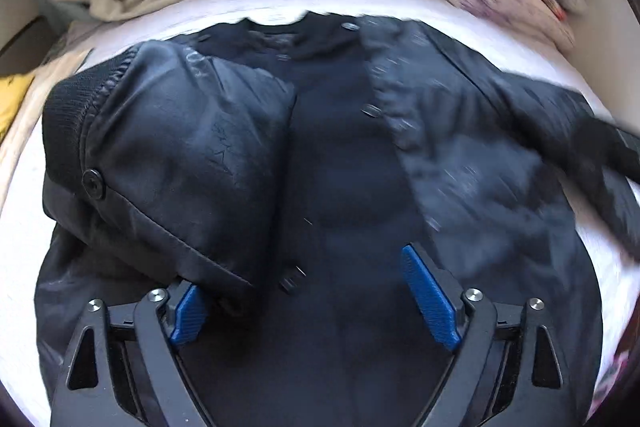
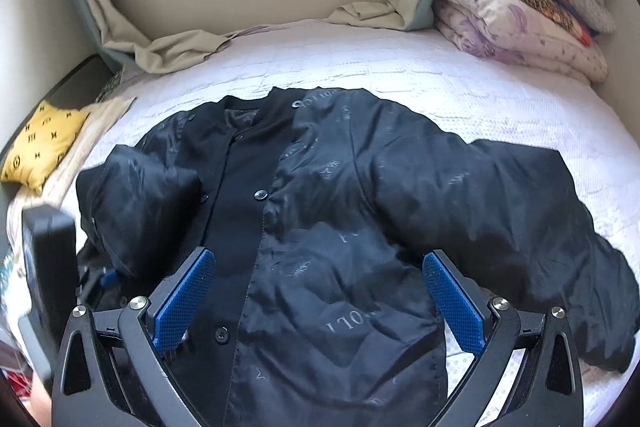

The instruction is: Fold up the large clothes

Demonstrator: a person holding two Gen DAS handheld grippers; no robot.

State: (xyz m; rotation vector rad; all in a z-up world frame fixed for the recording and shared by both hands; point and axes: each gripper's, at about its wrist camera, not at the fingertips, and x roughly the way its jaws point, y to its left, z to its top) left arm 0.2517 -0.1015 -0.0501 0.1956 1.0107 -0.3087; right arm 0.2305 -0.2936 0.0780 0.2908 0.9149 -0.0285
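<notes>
Here a black jacket (image 2: 320, 227) lies front-up, spread on the bed (image 2: 400, 75), one sleeve (image 1: 168, 147) folded in over its chest. Above the jacket's hem the left gripper (image 1: 316, 299) and the right gripper (image 2: 320, 303) both hang spread wide, grasping nothing. Beyond the jacket's collar sits stacked bedding (image 2: 520, 7); a yellow pillow (image 2: 40, 147) lies off to one side.

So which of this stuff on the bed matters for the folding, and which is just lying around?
For the job:
black snap-button jacket
left tool
right tool

Lying about:
yellow patterned cushion
stack of folded quilts
beige curtain
</notes>
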